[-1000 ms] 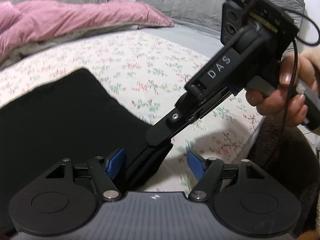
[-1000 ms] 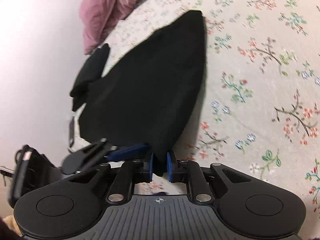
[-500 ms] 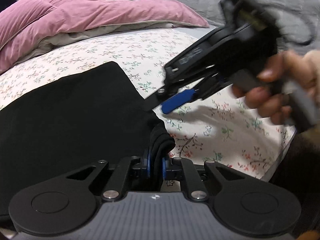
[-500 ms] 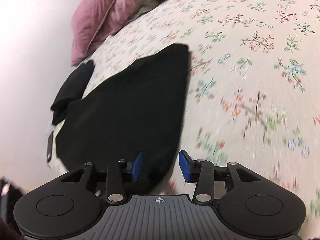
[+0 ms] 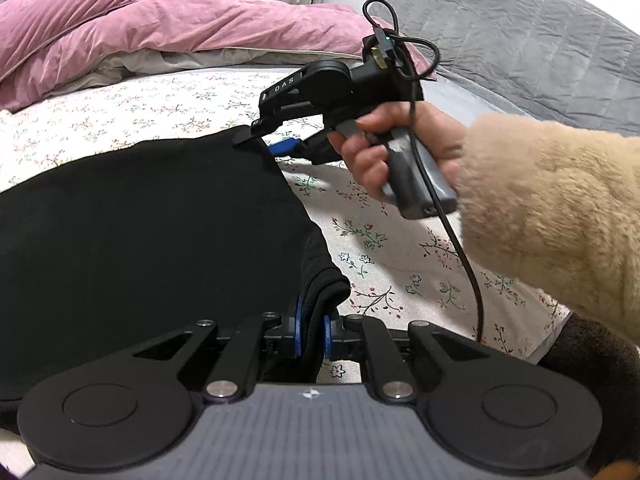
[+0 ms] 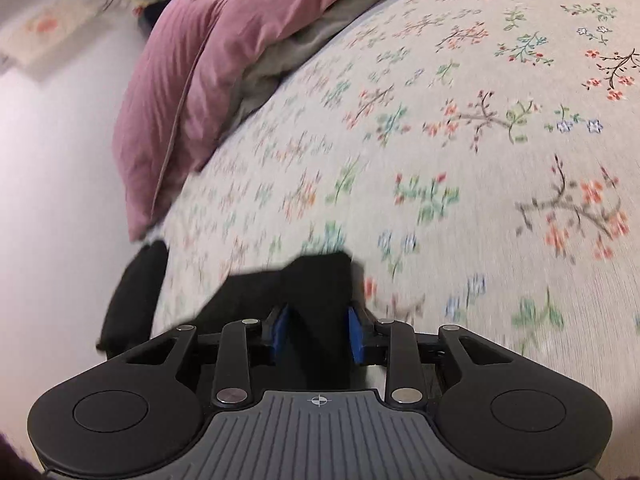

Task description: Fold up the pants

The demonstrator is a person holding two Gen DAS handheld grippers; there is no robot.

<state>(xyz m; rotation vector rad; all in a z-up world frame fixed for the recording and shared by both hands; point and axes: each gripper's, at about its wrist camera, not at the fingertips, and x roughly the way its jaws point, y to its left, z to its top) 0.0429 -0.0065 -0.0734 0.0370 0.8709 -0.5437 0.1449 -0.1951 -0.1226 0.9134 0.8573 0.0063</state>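
Black pants lie spread flat on the flowered bed sheet. My left gripper is shut on their near corner, with the cloth bunched between the blue pads. A hand in a fuzzy tan sleeve holds my right gripper at the far corner of the pants. In the right wrist view that corner of the pants sits between the blue pads of the right gripper, whose jaws are closing. The pads do not visibly pinch the cloth.
A pink duvet is heaped at the head of the bed and a grey quilt lies at the back right. Another strip of black cloth hangs at the bed's left edge, beside a pale wall.
My left gripper shut on the near corner of the pants. My right gripper let go of that corner, opened, and travelled along the edge to the far corner.
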